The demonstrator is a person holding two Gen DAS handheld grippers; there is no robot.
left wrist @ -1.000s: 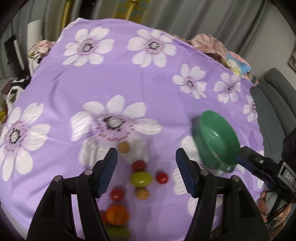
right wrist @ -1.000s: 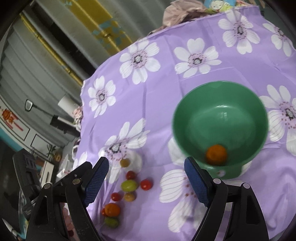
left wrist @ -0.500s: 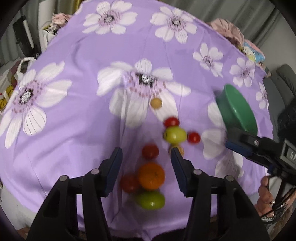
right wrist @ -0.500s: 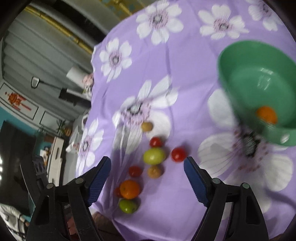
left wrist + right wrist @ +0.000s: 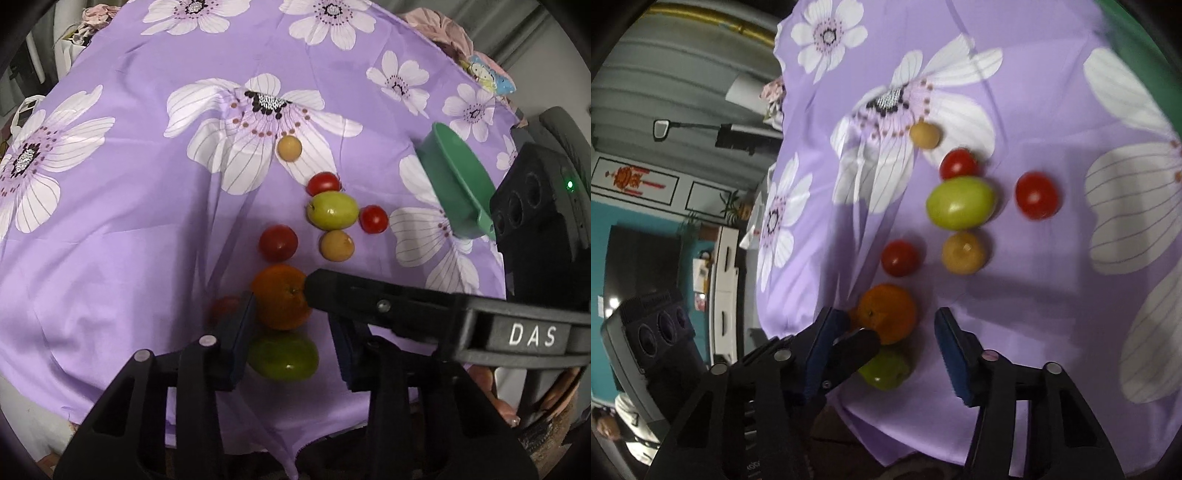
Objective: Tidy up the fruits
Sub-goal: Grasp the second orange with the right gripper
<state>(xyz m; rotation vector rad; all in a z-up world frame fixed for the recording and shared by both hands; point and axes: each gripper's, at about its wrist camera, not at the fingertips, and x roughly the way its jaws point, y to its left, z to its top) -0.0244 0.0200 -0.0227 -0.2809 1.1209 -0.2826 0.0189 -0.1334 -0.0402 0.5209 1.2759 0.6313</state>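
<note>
Several fruits lie on the purple flowered cloth (image 5: 110, 221). An orange (image 5: 282, 297) sits near the front edge, with a green fruit (image 5: 284, 356) just in front of it. My left gripper (image 5: 291, 339) is open, its fingers either side of these two. My right gripper (image 5: 886, 347) is open too, low over the same orange (image 5: 888, 312); one right finger (image 5: 369, 299) crosses the left wrist view. Farther off lie a larger green fruit (image 5: 333, 210), red tomatoes (image 5: 277, 242) and small yellow fruits (image 5: 336, 245). The green bowl (image 5: 458, 184) stands at the right.
The cloth's front edge hangs off the table just below both grippers. A grey sofa (image 5: 565, 129) is beyond the bowl on the right. Furniture and a teal wall (image 5: 646, 221) are to the left in the right wrist view.
Both grippers have come down and back toward the front edge, closing in on the orange and the green fruit. The bowl has slid to the right of both views. Jaws stay open.
</note>
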